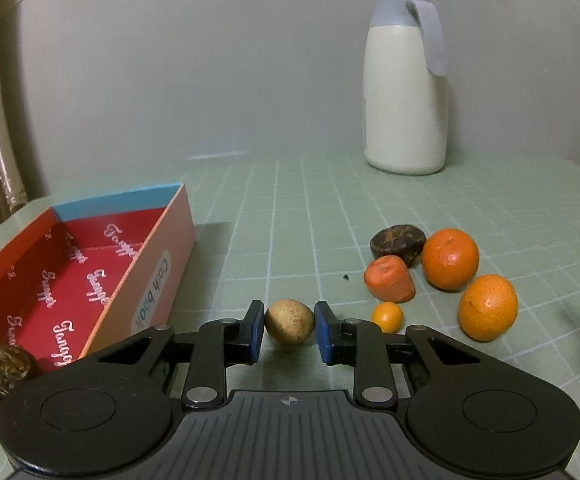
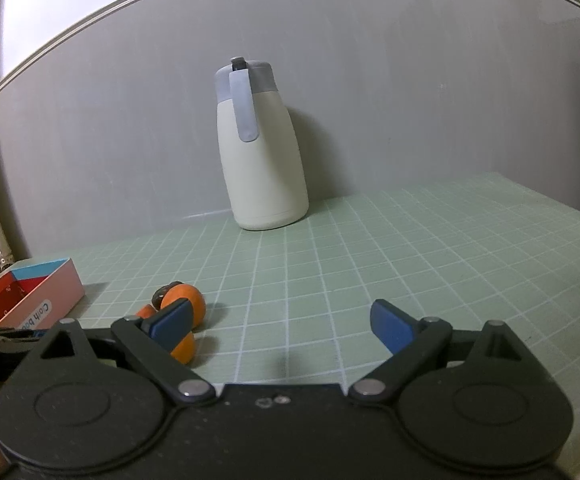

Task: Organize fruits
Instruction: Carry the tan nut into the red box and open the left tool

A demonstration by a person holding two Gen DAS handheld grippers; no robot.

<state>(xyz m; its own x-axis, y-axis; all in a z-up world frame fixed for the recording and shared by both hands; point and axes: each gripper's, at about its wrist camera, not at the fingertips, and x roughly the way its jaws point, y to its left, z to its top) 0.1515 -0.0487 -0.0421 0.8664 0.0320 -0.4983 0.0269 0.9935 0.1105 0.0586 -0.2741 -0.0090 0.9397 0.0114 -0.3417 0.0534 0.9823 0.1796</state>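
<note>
- Mat (image 1: 290,208): green grid, everything rests on it.
- Jug (image 1: 406,96): cream, upright, far behind the box's right.
- Box (image 1: 90,264): red inside, open, the landmark.
- Oranges (image 1: 450,258): two in a fruit cluster well right of the box.
- Left gripper (image 1: 289,330): pads pinch a tan fruit (image 1: 289,322) just right of the box.
- Right gripper (image 2: 280,322): fingers spread wide, nothing between.

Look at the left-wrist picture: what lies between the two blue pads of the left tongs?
A small tan round fruit sits between the pads of the left tongs, which are closed on it, in the left wrist view.
</note>
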